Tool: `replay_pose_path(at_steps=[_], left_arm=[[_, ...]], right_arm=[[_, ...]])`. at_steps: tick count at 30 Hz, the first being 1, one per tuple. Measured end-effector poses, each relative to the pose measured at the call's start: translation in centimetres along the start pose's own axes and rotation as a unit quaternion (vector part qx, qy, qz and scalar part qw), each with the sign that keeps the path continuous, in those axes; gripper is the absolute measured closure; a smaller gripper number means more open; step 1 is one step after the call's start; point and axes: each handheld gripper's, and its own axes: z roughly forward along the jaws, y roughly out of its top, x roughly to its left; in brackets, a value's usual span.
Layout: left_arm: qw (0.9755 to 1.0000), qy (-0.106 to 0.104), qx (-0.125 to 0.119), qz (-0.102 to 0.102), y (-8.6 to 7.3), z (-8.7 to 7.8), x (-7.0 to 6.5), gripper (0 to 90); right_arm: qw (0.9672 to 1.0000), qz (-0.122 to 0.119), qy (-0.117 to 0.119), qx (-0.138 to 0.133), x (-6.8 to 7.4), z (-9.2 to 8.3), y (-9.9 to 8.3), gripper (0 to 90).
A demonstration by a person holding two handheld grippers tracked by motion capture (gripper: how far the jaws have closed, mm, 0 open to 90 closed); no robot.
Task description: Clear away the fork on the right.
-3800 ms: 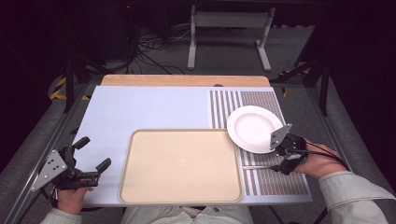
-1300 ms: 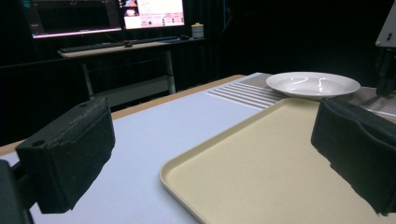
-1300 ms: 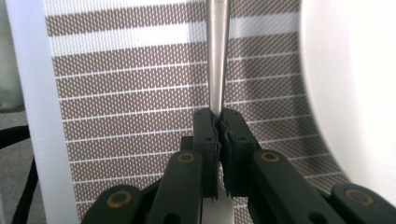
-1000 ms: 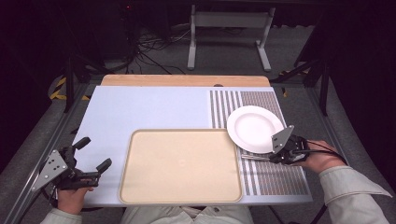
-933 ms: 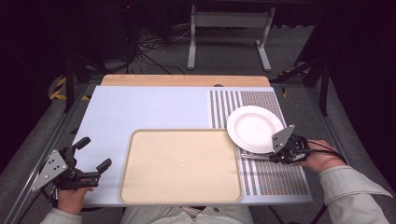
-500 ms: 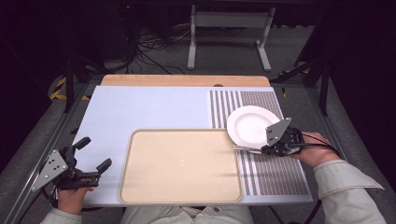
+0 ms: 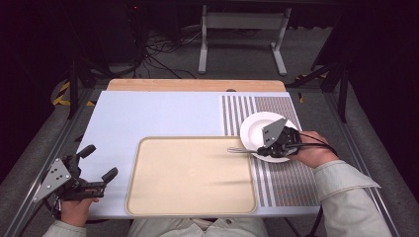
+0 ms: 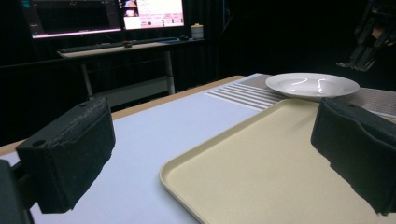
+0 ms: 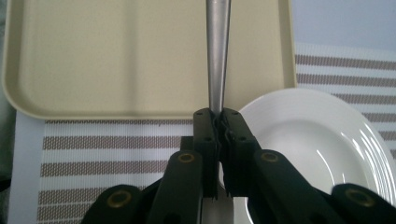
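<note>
My right gripper hovers over the near-left rim of a white plate, shut on a slim metal utensil that looks like a fork. The utensil points left over the right edge of the beige tray. In the right gripper view, the jaws pinch the utensil's handle, with the plate at the right and the tray ahead. My left gripper rests open at the table's near-left corner with nothing between its pads, facing the tray and the plate.
A striped placemat lies under the plate at the tray's right. The pale blue tabletop has a wooden strip along its far edge. A metal stand is beyond the table. Monitors glow past it.
My right gripper has risen and moved away from me and leftward with the utensil, from the placemat to the plate's rim. The left gripper, plate and tray have stayed put.
</note>
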Motion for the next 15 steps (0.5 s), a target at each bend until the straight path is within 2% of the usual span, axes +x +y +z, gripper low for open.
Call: replay_pose_path(at_steps=[9,15], left_arm=[[1.0000,0.000,-0.002,0.000,0.0,-0.1,0.1,0.4],[1.0000,-0.003,-0.001,0.000,0.0,-0.1,0.1,0.5]], right_arm=[[0.9995,-0.030,0.007,-0.005,-0.7,2.0,3.5,85.9],[0.9990,-0.040,0.017,-0.009,-1.0,3.1,5.0,85.9]])
